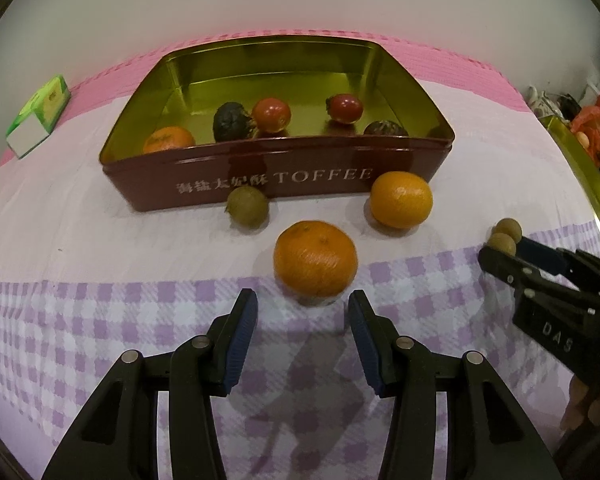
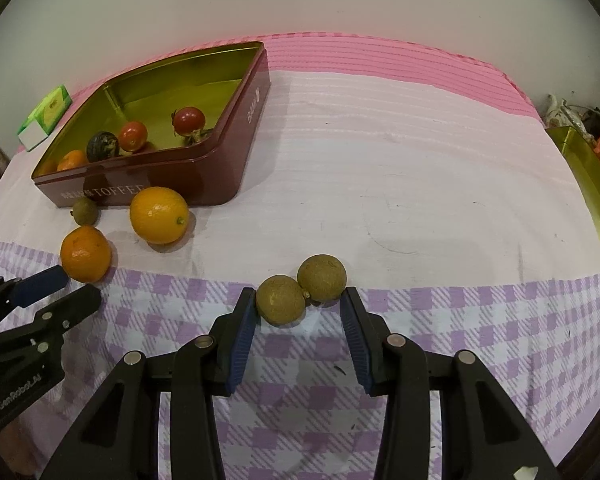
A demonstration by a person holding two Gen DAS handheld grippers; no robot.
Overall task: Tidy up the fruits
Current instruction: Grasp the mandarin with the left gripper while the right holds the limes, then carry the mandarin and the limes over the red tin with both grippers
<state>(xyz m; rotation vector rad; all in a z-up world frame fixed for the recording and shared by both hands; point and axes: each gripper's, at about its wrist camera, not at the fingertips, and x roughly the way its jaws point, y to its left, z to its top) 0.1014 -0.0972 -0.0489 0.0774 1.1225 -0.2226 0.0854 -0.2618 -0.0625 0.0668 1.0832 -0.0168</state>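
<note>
Left gripper [image 1: 303, 308] open before tangerine [image 1: 315, 262]; right gripper [image 2: 298, 306] open, flanking longans [image 2: 281, 299].

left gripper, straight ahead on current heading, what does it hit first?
Most likely the near orange, centred just ahead of the open left gripper. The toffee tin lies behind it. Whether the fingers already reach the orange is unclear.

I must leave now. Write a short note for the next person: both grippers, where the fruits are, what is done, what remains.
Left gripper: jaws open, empty, just short of the near mandarin.
Right gripper: jaws open around two longans, not yet gripping.
Done: the toffee tin holds one mandarin, two red tomatoes and two dark fruits.
Left on the cloth: near mandarin, second orange fruit, one small green-brown fruit by the tin wall, and the two longans.
</note>
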